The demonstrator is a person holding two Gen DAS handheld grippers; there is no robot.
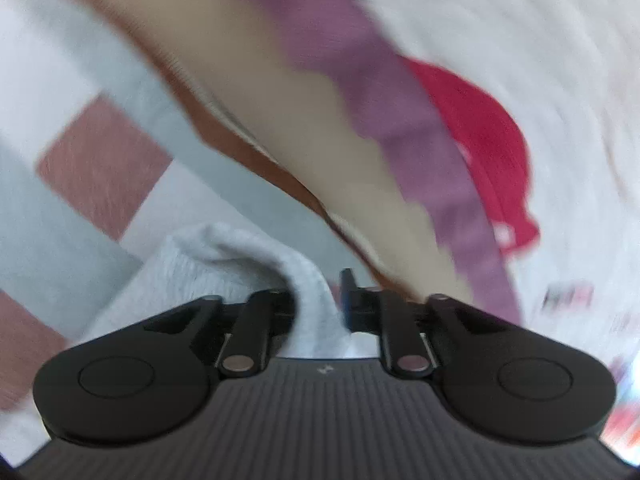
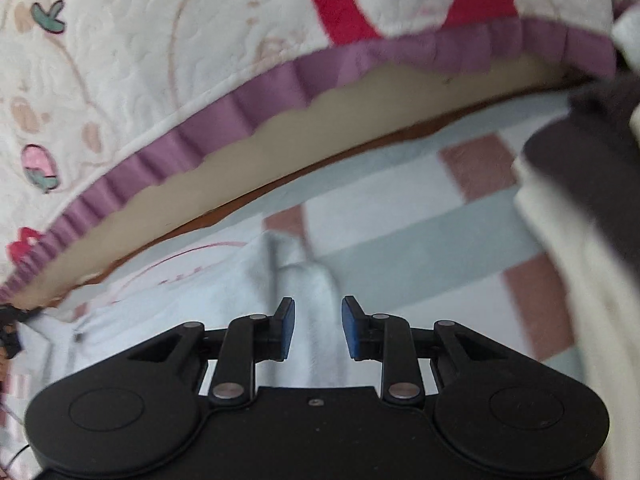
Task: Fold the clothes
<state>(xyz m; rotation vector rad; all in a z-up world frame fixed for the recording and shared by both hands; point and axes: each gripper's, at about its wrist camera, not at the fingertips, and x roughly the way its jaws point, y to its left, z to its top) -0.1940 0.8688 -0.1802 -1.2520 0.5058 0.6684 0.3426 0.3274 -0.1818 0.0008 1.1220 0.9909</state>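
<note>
1. Your left claw (image 1: 316, 304) is clenched on a fold of the light grey garment (image 1: 224, 264), which hangs over the left finger.
2. Your right claw (image 2: 318, 328) is released, pads apart, with the same pale garment (image 2: 288, 272) lying beneath; its ridge runs straight away from you.
3. Beyond lies checked floor (image 2: 420, 208), then the bed's purple-frilled quilt (image 2: 160, 60).

Quilted cloth bedcover (image 2: 140, 60), matt plastic tongs (image 2: 318, 328).
</note>
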